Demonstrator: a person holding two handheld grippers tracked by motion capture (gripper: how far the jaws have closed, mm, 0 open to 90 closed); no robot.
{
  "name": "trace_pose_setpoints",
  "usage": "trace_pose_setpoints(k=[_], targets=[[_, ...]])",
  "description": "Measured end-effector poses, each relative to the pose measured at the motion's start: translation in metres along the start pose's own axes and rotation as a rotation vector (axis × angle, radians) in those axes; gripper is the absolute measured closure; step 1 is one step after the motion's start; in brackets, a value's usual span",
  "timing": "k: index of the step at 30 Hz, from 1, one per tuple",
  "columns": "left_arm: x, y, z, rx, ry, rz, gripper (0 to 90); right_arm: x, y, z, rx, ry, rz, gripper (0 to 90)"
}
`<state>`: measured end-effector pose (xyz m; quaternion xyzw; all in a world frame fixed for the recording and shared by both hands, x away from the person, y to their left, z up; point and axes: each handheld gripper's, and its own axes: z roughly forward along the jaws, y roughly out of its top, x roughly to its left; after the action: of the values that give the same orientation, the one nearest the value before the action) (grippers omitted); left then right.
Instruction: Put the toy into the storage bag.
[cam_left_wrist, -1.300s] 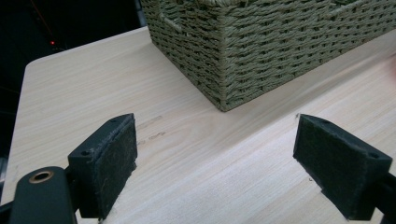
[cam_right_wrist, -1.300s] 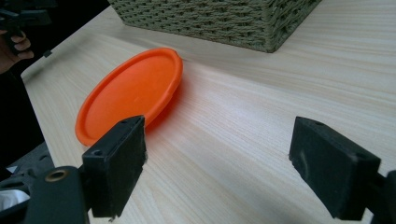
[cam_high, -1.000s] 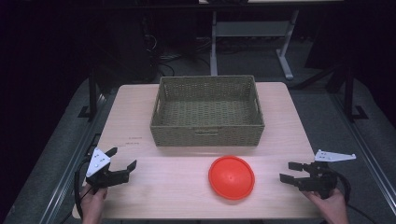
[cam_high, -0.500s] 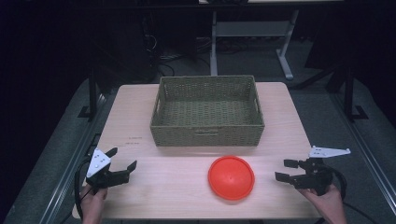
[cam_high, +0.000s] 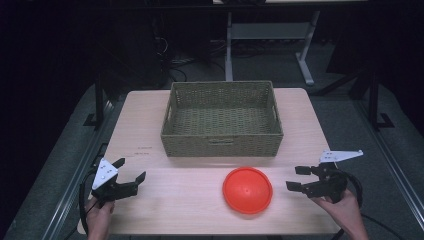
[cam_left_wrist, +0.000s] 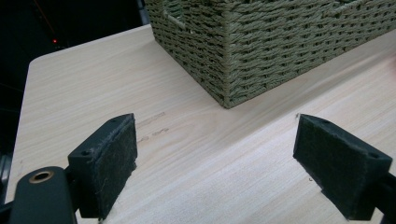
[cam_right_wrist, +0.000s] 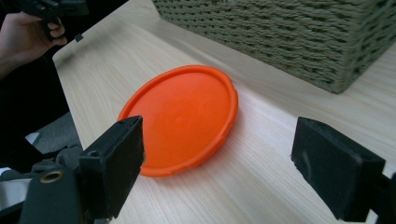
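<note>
Orange plate (cam_high: 247, 190) unmoved; right tongs (cam_high: 298, 178) edged nearer, both tongs spread, left tongs (cam_high: 130, 170) idle.

In the left gripper view the woven basket (cam_left_wrist: 275, 42) ran off the top and right edges, so just one near corner and two walls could be seen. In the right gripper view the left hand (cam_right_wrist: 28, 35) was cropped at the top left corner, and the orange disc (cam_right_wrist: 182, 116) had its near left rim hidden behind the gripper's own jaw.
</note>
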<state>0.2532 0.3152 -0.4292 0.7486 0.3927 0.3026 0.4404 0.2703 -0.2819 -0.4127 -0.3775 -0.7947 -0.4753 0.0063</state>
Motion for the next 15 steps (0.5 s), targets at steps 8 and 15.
trace_pose_setpoints(k=[8,15], targets=[[0.000,0.000,0.000,-0.002,0.001,0.000,13.0,0.007,0.015,0.010,0.031,0.021,-0.026,16.1],[0.002,0.000,-0.001,-0.008,0.011,-0.001,13.0,0.008,0.023,0.025,0.103,0.045,-0.031,16.1]])
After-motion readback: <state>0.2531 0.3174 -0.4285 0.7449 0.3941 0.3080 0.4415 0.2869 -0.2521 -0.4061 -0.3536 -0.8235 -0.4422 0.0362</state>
